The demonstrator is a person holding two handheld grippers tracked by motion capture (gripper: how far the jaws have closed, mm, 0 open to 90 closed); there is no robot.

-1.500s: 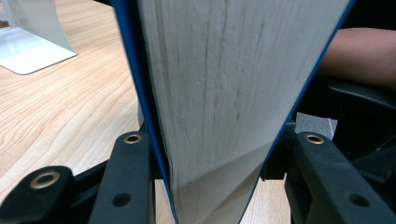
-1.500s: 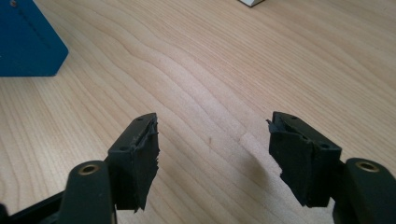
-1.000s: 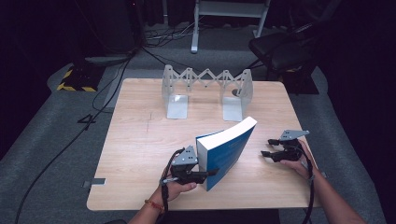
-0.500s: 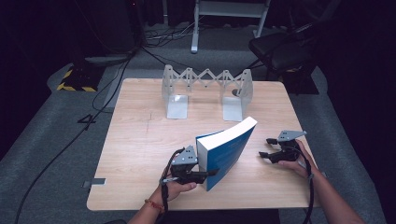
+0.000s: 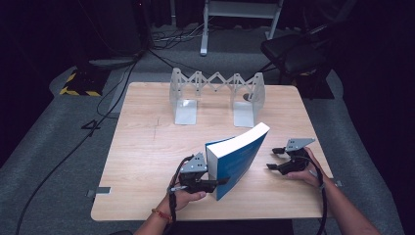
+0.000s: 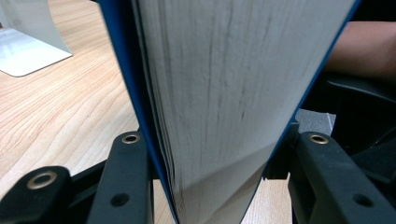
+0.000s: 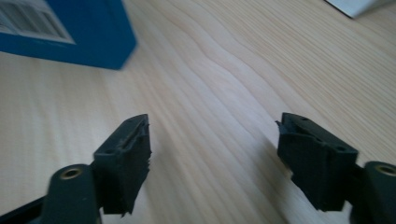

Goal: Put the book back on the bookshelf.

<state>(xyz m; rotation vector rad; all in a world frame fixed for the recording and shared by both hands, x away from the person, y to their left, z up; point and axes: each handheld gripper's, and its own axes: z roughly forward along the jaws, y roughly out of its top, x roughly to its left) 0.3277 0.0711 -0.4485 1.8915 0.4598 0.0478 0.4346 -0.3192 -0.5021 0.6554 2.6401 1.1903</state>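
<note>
A thick blue-covered book [image 5: 238,155] stands tilted on its lower edge near the front of the wooden table [image 5: 147,147], its white page block facing up. My left gripper [image 5: 219,182] is shut on the book's near lower corner. In the left gripper view the fingers [image 6: 126,177] press on both covers around the pages [image 6: 224,93]. My right gripper [image 5: 272,158] rests to the right of the book and points at it. Its jaws are open with nothing between them and have just closed a little. In the right gripper view [image 7: 215,135] the book's corner [image 7: 70,28] lies ahead to the left.
A grey metal expanding book rack [image 5: 215,87] with two upright end plates stands at the back middle of the table; one of its feet [image 6: 28,51] is seen past the book. A dark chair [image 5: 293,54] and floor cables [image 5: 98,117] lie beyond the table.
The right gripper has edged slightly left toward the book and its jaw gap has shifted a little. The left gripper and the book have stayed in place.
</note>
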